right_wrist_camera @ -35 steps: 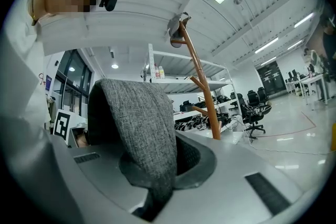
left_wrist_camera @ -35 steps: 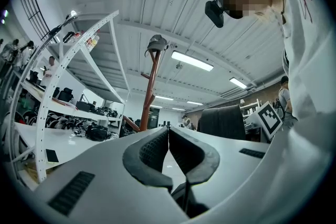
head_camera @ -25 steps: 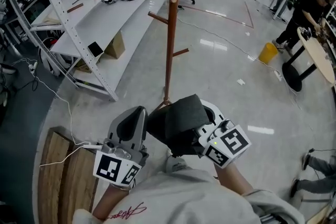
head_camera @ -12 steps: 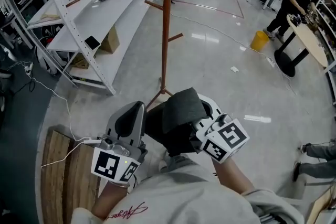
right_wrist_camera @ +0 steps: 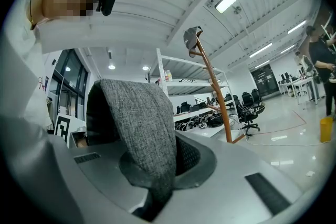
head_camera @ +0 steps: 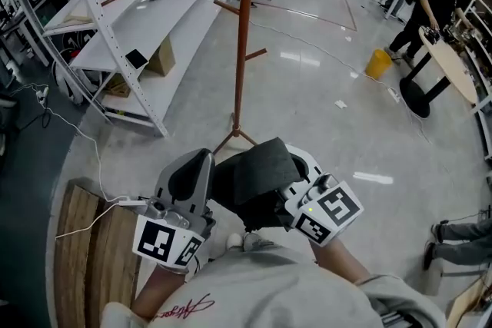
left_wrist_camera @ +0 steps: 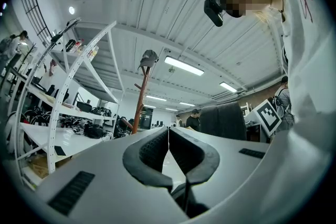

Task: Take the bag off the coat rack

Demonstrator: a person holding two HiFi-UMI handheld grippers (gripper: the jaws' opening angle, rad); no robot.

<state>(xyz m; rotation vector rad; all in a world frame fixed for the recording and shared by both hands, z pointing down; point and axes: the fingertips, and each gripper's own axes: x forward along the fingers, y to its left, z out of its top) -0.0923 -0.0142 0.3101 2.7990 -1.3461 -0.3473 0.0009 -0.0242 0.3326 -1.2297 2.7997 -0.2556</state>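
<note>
— Anything that can be read out here?
— A red script [head_camera: 184,309] is spotted on the white shirt [head_camera: 261,288], just behind the left gripper [head_camera: 196,165]; its letters can't be made out.
— And the cubes?
— Only black-and-white square markers [head_camera: 164,245] are carried there, likewise on the right gripper [head_camera: 306,164]. Nothing legible is found.

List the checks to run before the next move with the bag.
1. Right gripper shut on the grey bag: ok.
2. Bag apart from the coat rack, off its pegs: ok.
3. Left gripper shut, nothing between its jaws: ok.
4. Pinched fabric fold strong enough to carry the bag: cannot tell.
5. Person at the far right, well away from the bag: ok.
</note>
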